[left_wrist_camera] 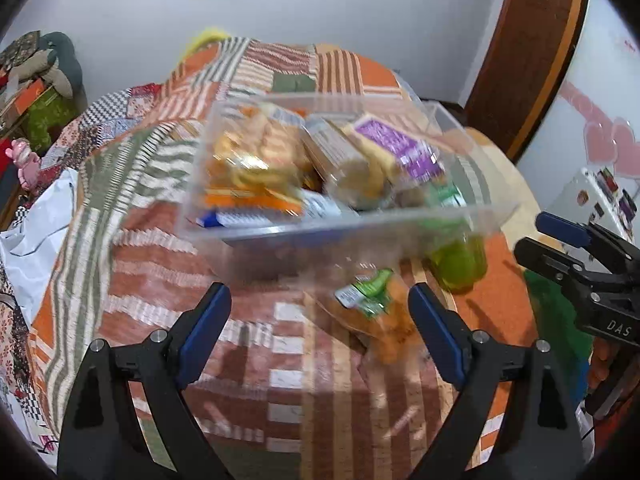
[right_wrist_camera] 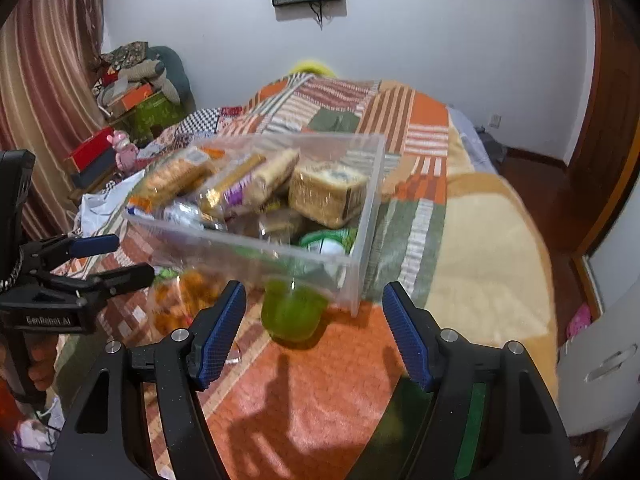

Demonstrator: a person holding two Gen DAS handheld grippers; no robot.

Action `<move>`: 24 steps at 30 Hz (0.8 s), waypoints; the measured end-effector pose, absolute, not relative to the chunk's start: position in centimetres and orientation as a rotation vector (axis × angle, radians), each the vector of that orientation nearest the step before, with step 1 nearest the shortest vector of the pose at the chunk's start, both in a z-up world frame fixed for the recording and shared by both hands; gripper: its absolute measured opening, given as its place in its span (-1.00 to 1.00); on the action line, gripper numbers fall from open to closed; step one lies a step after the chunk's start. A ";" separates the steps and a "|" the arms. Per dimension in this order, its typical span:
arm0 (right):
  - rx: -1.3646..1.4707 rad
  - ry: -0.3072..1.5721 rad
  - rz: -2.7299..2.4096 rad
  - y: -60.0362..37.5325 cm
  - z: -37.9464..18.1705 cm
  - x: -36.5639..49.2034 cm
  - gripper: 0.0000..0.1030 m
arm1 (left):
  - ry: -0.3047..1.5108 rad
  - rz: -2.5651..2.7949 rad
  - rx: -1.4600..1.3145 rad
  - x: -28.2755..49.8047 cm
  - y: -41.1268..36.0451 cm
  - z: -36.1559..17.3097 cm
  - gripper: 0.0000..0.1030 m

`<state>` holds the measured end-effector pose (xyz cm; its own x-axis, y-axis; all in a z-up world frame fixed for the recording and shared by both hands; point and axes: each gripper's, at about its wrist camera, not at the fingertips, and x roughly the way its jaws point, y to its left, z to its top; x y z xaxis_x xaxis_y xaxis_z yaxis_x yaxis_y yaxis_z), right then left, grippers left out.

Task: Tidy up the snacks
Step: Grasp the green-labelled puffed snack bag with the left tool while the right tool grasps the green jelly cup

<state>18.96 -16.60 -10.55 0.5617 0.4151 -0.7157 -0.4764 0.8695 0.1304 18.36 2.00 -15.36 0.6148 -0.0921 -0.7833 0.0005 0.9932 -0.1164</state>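
Covering bed (right_wrist_camera: 472, 216): patchwork quilt (left_wrist_camera: 256, 76), orange-striped.

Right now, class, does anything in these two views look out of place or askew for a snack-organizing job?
Yes. The clear plastic bin is packed with snack packets, but two items lie outside it on the patchwork bedspread: a green jelly cup at its front edge and an orange snack bag beside it. Both grippers hang open, holding nothing.
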 end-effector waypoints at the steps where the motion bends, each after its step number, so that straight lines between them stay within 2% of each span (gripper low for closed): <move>1: -0.076 0.831 0.528 -16.7 -10.8 18.8 0.31 | 0.916 -0.059 -0.106 18.5 1.6 -15.7 0.77; 13: -0.029 0.936 0.546 -15.4 -14.1 20.6 0.31 | 0.978 -0.111 -0.119 21.0 -0.7 -18.7 0.77; 16: -0.027 0.936 0.537 -15.2 -14.5 20.7 0.36 | 0.998 -0.109 -0.149 21.5 -0.3 -19.7 0.76; 19: -0.009 0.940 0.541 -15.4 -14.6 20.9 0.36 | 1.011 -0.102 -0.163 21.5 0.1 -20.2 0.63; 24: 0.005 0.949 0.541 -15.6 -14.8 20.8 0.34 | 0.997 -0.119 -0.163 21.0 0.2 -19.9 0.14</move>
<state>20.82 -15.57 -14.76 0.4606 0.4417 -0.7699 -0.4375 0.8677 0.2360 20.96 0.24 -19.93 0.5376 -0.1741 -0.8250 0.0248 0.9813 -0.1910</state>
